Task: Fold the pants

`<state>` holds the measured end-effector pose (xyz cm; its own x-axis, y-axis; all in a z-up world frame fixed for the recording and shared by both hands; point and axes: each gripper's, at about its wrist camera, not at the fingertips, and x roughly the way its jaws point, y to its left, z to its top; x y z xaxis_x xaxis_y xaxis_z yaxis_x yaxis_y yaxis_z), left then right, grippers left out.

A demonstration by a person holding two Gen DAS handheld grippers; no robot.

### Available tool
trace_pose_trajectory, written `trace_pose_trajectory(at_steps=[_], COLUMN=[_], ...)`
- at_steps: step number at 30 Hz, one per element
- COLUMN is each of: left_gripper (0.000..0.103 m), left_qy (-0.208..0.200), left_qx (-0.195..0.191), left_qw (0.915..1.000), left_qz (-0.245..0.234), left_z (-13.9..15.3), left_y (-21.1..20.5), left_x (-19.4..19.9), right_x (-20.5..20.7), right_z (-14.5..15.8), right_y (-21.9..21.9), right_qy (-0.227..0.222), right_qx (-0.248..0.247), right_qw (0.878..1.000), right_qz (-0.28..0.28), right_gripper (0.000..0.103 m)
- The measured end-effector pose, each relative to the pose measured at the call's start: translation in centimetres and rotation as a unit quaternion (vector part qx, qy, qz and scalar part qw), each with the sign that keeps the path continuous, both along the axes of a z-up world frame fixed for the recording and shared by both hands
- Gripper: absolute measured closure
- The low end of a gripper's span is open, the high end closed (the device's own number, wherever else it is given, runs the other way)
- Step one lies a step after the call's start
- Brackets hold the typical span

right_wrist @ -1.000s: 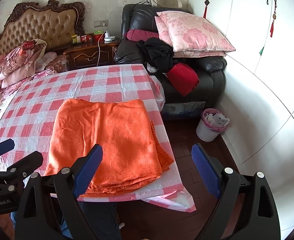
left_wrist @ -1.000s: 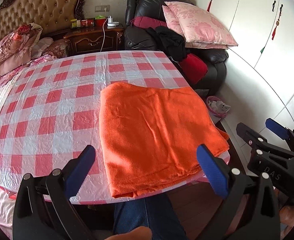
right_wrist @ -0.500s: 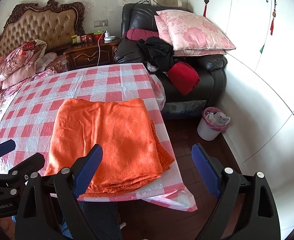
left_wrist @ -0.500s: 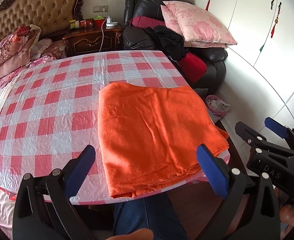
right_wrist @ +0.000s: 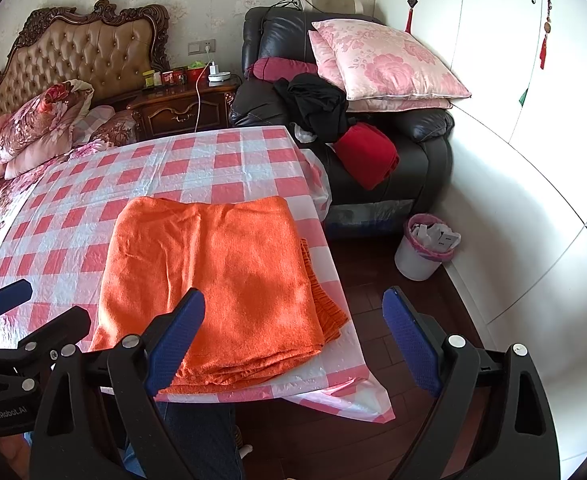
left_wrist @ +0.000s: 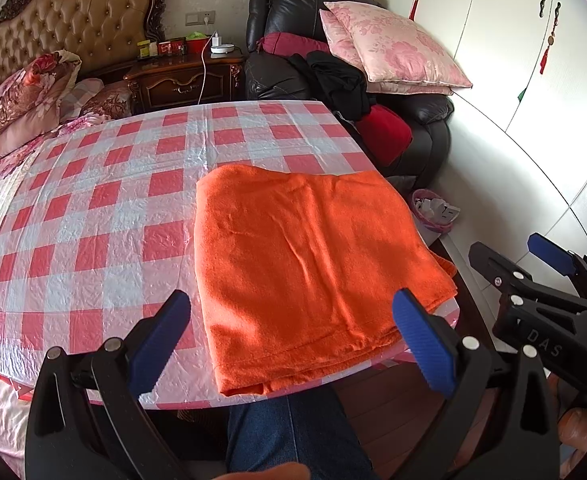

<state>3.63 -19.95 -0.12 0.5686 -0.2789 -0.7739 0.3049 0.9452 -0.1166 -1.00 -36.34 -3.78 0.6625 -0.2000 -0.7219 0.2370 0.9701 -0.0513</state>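
The orange pants [left_wrist: 305, 256] lie folded into a flat rectangle on the near right part of the red-and-white checked table [left_wrist: 101, 208]; they also show in the right wrist view [right_wrist: 217, 276], with layered edges at the right side. My left gripper [left_wrist: 291, 340] is open and empty, held above the near edge of the pants. My right gripper [right_wrist: 293, 334] is open and empty, above the table's near right corner. Each gripper shows in the other's view, the right one [left_wrist: 541, 256] and the left one [right_wrist: 33, 304].
A black leather armchair [right_wrist: 373, 128] with pink pillows and dark clothes stands behind the table at the right. A small waste bin [right_wrist: 425, 246] sits on the wood floor by the white wardrobe. A bed and a nightstand [right_wrist: 181, 110] are at the back left. My leg is under the table edge.
Both grippers have stayed open and nearly still, with only a slight drift of view. The pants have not moved.
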Motion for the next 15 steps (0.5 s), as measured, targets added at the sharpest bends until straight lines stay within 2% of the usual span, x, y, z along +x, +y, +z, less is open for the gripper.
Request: trace_pose_trajectory(at_steps=[4, 11, 14, 15], left_gripper=[0.002, 0.002, 0.002, 0.002], left_qy=[0.000, 0.007, -0.014, -0.027], left_qx=[-0.004, -0.042, -0.078, -0.081], left_qw=[1.0000, 0.9980, 0.9959, 0.9959], left_qz=[-0.003, -0.047, -0.045, -0.030], left_z=[0.0, 0.1, 0.8, 0.9], left_y=[-0.1, -0.2, 3.0, 5.0], left_x=[0.0, 0.1, 0.6, 0.8], right_x=[0.0, -0.1, -0.1, -0.1], right_z=[0.0, -0.4, -0.7, -0.9], right_y=[0.0, -0.1, -0.4, -0.5], right_qy=[0.000, 0.001, -0.002, -0.003], right_qx=[0.000, 0.004, 0.013, 0.016], right_qw=[1.000, 1.000, 1.000, 1.000], right_qz=[-0.001, -0.006, -0.011, -0.012], right_gripper=[0.016, 0.016, 0.015, 0.015])
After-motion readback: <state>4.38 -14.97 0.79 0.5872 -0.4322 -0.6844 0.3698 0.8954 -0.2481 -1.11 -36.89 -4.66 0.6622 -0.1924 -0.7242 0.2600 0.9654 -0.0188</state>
